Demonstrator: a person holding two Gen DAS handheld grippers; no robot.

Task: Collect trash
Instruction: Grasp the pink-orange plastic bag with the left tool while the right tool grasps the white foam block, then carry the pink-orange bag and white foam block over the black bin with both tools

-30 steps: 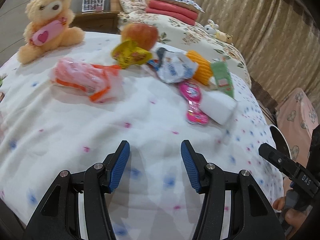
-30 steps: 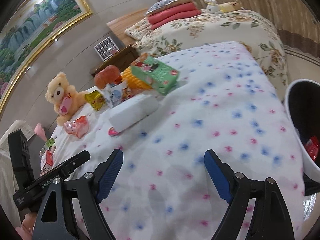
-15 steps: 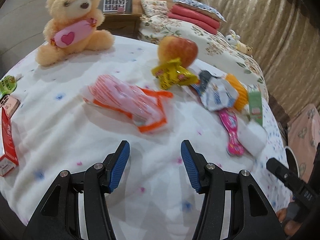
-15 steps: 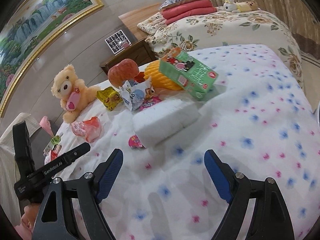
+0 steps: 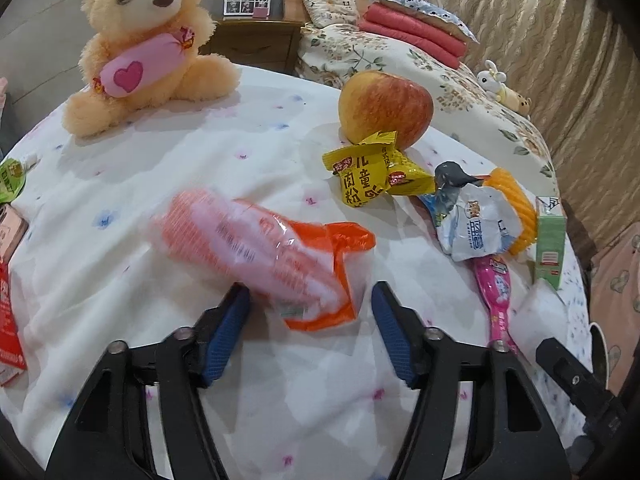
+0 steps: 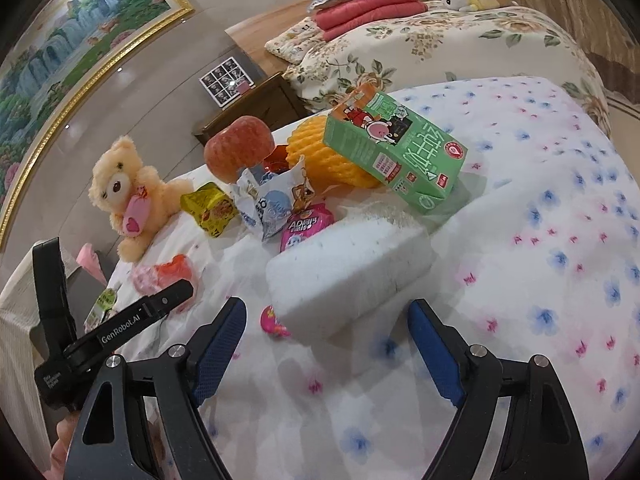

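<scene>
On the left wrist view, we see the left gripper spread over the flowered bedspread, and the near end of the orange wrapper lies between its fingertips; the pads are not pressing it, as far as the blur lets us tell. At the bedspread's left edge sit a red box and a green pouch. The bear sits at the far left corner. Past the orange wrapper we have the yellow wrapper touching the apple, then the white-blue wrapper lying over the yellow foam net, the pink wrapper below it, and the green carton at the right edge.

Over to the right wrist view: the right gripper is spread wide, its jaws having just been closing a little, with the white foam block just ahead of the fingertips and not gripped. A tip of the pink wrapper pokes out beside the block's near left corner. Behind the block the carton leans on the net.
</scene>
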